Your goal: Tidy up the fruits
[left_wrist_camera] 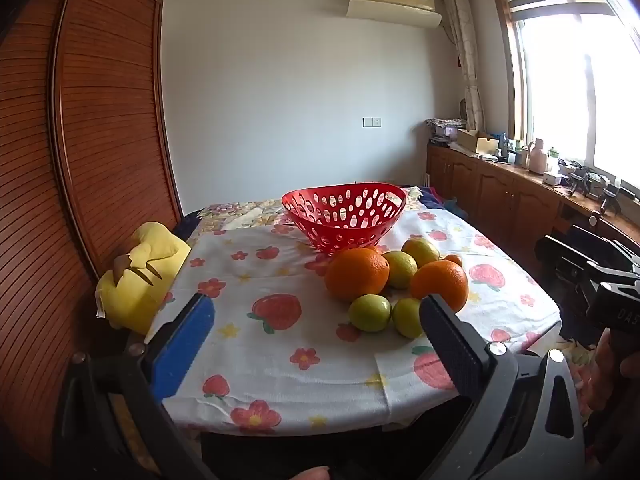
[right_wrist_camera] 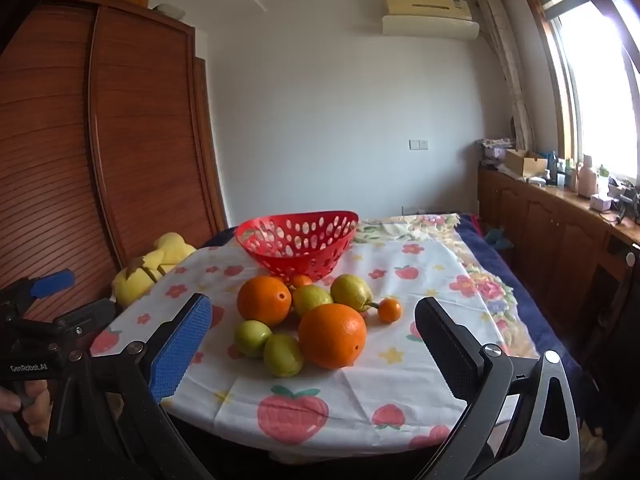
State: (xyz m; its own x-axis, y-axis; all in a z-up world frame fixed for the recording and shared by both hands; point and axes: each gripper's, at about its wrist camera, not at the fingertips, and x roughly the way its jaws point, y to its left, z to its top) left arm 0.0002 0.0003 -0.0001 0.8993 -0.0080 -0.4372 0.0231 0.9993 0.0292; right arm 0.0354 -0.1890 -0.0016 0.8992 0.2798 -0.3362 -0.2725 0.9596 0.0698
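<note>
A cluster of 2 large oranges [right_wrist_camera: 332, 335], small green fruits [right_wrist_camera: 283, 354] and small tangerines [right_wrist_camera: 389, 309] sits mid-table on the strawberry-print cloth [right_wrist_camera: 420, 280], just in front of the empty red perforated plastic basket [right_wrist_camera: 298, 242]. Bare cloth surrounds the fruit up to the near table edge. The left gripper [left_wrist_camera: 316, 332] and right gripper [right_wrist_camera: 314, 340] both stand wide, holding nothing.

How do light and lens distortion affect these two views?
Left wrist view: the bright window is blown out white and the brown slatted wardrobe bows. Right wrist view: same window glare; the red perforated plastic basket and fruit stay sharp.
</note>
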